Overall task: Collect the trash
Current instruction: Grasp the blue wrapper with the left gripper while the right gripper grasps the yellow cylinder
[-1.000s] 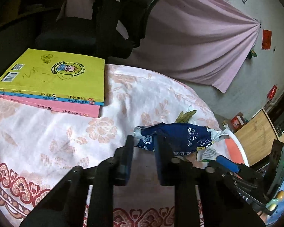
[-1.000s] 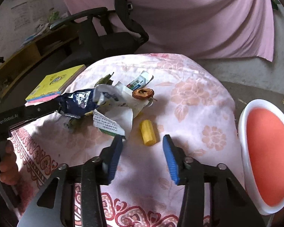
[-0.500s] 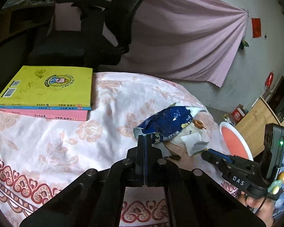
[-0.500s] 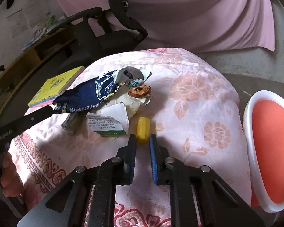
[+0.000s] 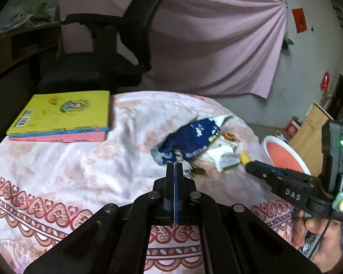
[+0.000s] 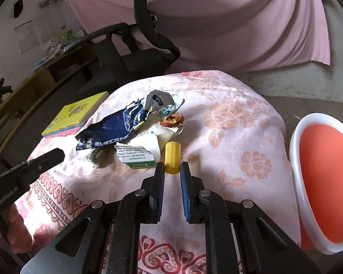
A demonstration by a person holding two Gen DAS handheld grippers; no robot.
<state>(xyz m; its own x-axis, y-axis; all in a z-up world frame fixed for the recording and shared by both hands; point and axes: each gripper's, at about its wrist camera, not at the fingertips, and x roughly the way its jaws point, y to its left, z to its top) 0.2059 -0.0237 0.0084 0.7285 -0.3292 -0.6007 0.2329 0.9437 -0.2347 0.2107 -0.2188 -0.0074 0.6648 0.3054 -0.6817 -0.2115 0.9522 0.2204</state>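
Note:
A heap of trash lies on the flowered tablecloth (image 6: pixel 240 118): a crumpled blue wrapper (image 6: pixel 112 130), a torn white carton (image 6: pixel 135 156), a brown dried slice (image 6: pixel 171 119) and a small yellow cylinder (image 6: pixel 171 153). My right gripper (image 6: pixel 172 167) is shut on the near end of the yellow cylinder (image 5: pixel 244 157), both pads against its sides. My left gripper (image 5: pixel 175 166) is shut with nothing seen between its fingers. In the right wrist view its tip (image 6: pixel 57 155) stands a little short of the blue wrapper (image 5: pixel 189 139). The right gripper (image 5: pixel 248 165) also shows in the left wrist view.
A white-rimmed bin with an orange inside (image 6: pixel 293 159) stands beside the table on the right. A stack of books, yellow on top (image 5: pixel 64 111), lies at the far left. A black office chair (image 5: pixel 116 52) stands behind the table, before a pink curtain (image 5: pixel 217 45).
My left gripper closed and drew back from the blue wrapper, which sank onto the heap. My right gripper went from open around the yellow cylinder to shut on it.

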